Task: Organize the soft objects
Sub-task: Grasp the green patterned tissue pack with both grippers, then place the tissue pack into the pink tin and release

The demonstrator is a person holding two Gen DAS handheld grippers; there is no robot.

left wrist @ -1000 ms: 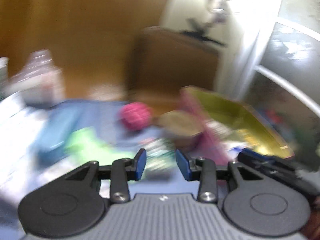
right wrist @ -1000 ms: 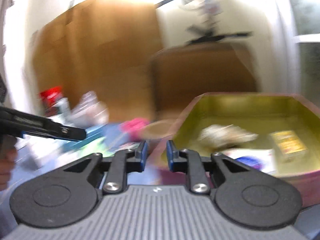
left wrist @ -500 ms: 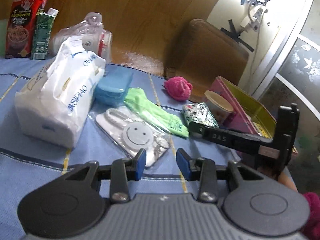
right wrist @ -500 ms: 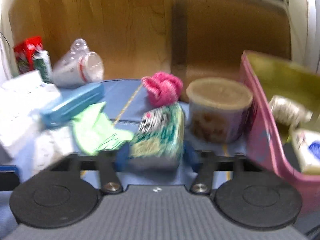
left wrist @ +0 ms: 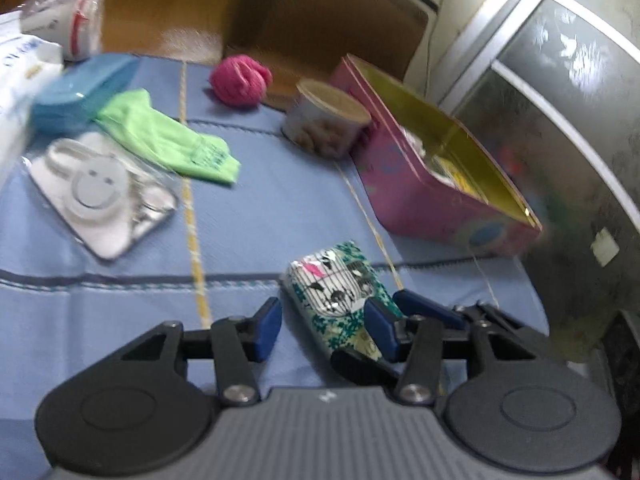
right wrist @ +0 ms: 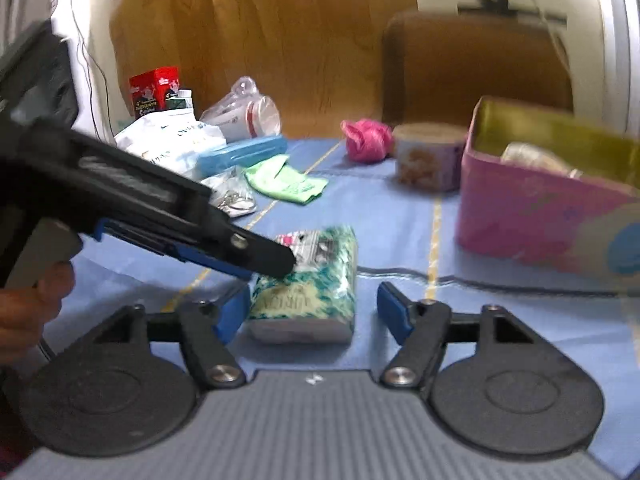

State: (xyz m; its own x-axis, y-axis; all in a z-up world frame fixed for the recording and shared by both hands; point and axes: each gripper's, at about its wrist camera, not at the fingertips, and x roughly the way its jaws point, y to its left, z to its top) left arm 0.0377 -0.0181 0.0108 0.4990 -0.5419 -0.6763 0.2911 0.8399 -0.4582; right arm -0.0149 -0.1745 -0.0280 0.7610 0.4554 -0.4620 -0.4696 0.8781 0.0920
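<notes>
A soft tissue pack (left wrist: pixel 334 288) with a green and white print lies on the blue tablecloth (left wrist: pixel 280 208), near the front. My left gripper (left wrist: pixel 324 330) reaches down over it with the pack between its pads, and its jaws are opening. My right gripper (right wrist: pixel 312 314) straddles the same pack (right wrist: pixel 312 280); its jaws are opening wide and the right pad stands clear of it. The left gripper (right wrist: pixel 276 266) comes in from the left, tips on the pack. A pink yarn ball (left wrist: pixel 240 80) and a green cloth (left wrist: pixel 168 136) lie farther back.
An open pink tin box (left wrist: pixel 432 200) stands at the right with a round can (left wrist: pixel 328 120) beside it. A blue case (left wrist: pixel 80 92), a smiley packet (left wrist: pixel 100 192), a white bag (right wrist: pixel 168 140), plastic cups (right wrist: pixel 248 116) and a red carton (right wrist: pixel 154 92) fill the left. A brown chair (right wrist: pixel 472 64) stands behind.
The tissue pack came from beside the can to the near part of the cloth. The right jaws spread wider around it. The left gripper dropped to the pack and its jaws widened.
</notes>
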